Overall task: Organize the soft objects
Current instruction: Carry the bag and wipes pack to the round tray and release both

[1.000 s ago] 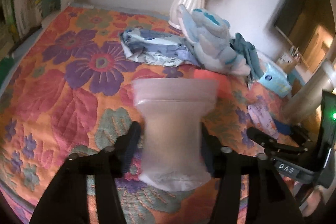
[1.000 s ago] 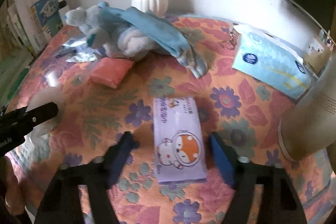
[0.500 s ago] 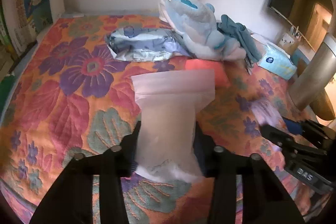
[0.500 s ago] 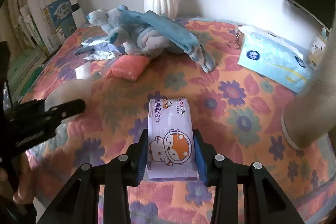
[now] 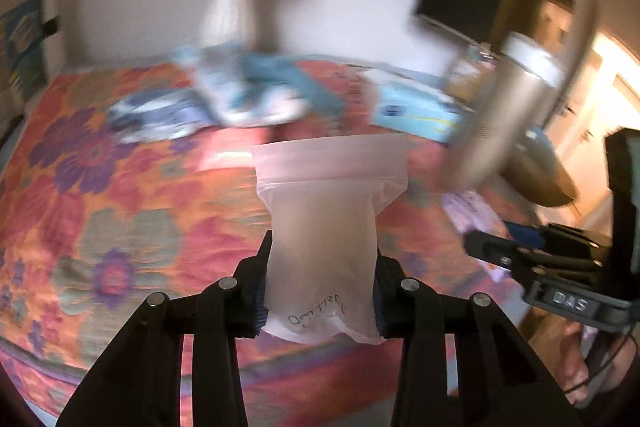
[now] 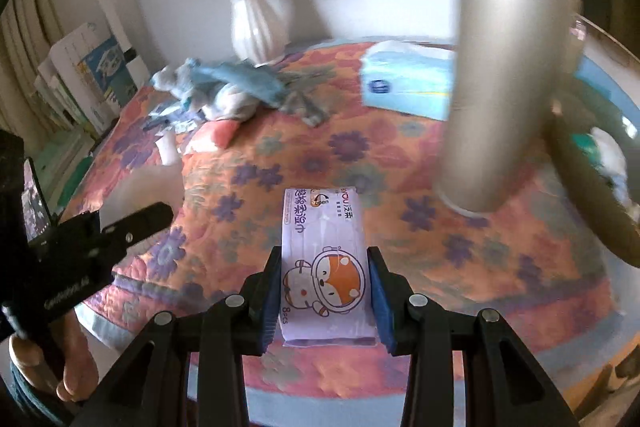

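Observation:
My left gripper (image 5: 320, 283) is shut on a frosted white zip bag (image 5: 326, 227) with handwriting near its bottom, and holds it off the floral bedspread (image 5: 120, 211). In the right wrist view my right gripper (image 6: 324, 291) is shut on a purple wet-wipe pack (image 6: 322, 267) printed with a cartoon fox, also lifted above the spread. The right gripper (image 5: 532, 259) shows at the right of the left wrist view. The left gripper (image 6: 100, 235) shows at the left of the right wrist view.
A pale plush toy with blue cloth (image 6: 228, 91), an orange-pink pouch (image 6: 218, 133) and a blue tissue pack (image 6: 404, 87) lie at the back. Behind them stands a white vase of blue flowers (image 6: 256, 27). A tall gold cylinder (image 6: 508, 79) rises at the right.
Both grippers closed on their items and lifted them off the spread. Both views have swung toward the right, bringing the gold cylinder closer.

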